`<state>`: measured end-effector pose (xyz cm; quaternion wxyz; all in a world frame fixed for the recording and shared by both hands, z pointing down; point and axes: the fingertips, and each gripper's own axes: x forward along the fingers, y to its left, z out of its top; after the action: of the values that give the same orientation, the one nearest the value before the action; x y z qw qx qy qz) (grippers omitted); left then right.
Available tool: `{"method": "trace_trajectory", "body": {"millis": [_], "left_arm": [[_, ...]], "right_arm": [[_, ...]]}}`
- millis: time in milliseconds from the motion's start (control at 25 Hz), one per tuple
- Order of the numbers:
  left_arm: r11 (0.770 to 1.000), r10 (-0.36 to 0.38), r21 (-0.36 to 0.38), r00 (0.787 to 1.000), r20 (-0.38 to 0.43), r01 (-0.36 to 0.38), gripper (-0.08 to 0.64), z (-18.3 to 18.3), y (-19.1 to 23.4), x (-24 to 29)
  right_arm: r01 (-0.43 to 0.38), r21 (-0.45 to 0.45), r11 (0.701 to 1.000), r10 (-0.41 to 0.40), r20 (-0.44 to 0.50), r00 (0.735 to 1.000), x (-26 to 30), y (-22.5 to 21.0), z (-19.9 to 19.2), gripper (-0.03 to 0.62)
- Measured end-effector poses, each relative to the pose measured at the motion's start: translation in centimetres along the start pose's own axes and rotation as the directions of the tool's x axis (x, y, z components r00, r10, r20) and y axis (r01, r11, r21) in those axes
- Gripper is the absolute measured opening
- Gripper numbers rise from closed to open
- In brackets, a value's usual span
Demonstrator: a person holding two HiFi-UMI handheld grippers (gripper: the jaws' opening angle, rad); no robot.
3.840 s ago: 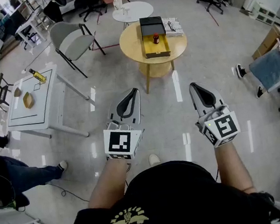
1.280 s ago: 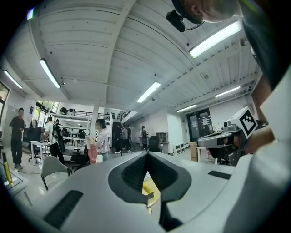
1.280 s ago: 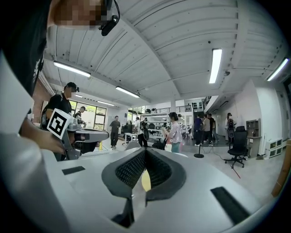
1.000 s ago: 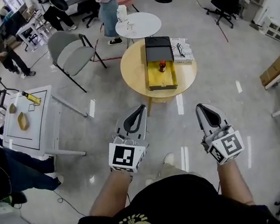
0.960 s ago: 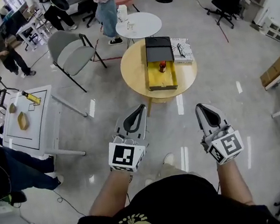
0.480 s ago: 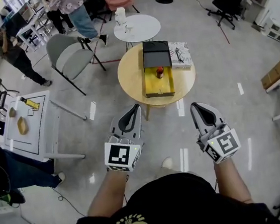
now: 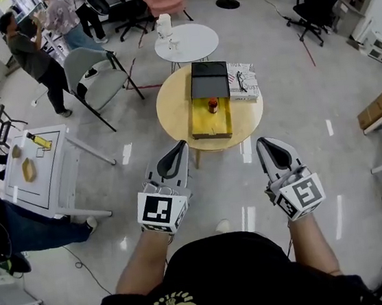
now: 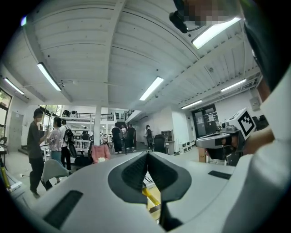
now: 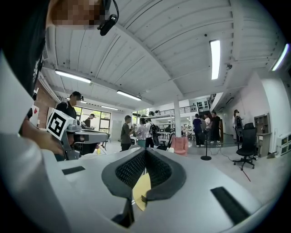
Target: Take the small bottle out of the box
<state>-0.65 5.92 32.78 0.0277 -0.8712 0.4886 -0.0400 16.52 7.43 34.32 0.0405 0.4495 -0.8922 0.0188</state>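
A small red bottle (image 7: 212, 104) stands upright in an open box with a yellow inside (image 7: 209, 120) and a black lid (image 7: 208, 80) folded back behind it. The box lies on a round wooden table (image 7: 171, 106) ahead of me. My left gripper (image 7: 179, 148) and right gripper (image 7: 267, 143) are held level over the floor, short of the table's near edge, one on each side of the box's line. Both are shut with nothing between the pads. In the left gripper view (image 8: 146, 157) a strip of the yellow box shows below the jaws; the right gripper view (image 9: 144, 154) shows the table's edge.
A booklet (image 7: 243, 82) lies on the round table beside the lid. Behind it stand a small white round table (image 7: 186, 43) and a grey chair (image 7: 90, 62). A white square table (image 7: 41, 167) is at the left, people (image 7: 30, 51) at the back left, a cardboard box (image 7: 381, 104) at the right.
Both grippers and my view have moved forward, so the round table and box lie closer. The people at the back have walked to the left. Both grippers stay shut.
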Motion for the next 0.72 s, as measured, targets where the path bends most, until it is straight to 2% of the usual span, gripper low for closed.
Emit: {"method": "trace_trajectory", "body": {"millis": [320, 720], "left_arm": [[0.999, 0.044, -0.005, 0.999, 0.010, -0.044, 0.015, 0.7, 0.4, -0.8], [1.000, 0.018, 0.019, 1.000, -0.016, -0.018, 0.015, 0.1, 2.2, 0.1]], "right_arm": [[-0.022, 0.005, 1.000, 0.022, -0.008, 1.000, -0.1, 0.0, -0.3, 0.015], [-0.014, -0.005, 1.000, 0.015, 0.013, 1.000, 2.1, 0.4, 0.5, 0.015]]}}
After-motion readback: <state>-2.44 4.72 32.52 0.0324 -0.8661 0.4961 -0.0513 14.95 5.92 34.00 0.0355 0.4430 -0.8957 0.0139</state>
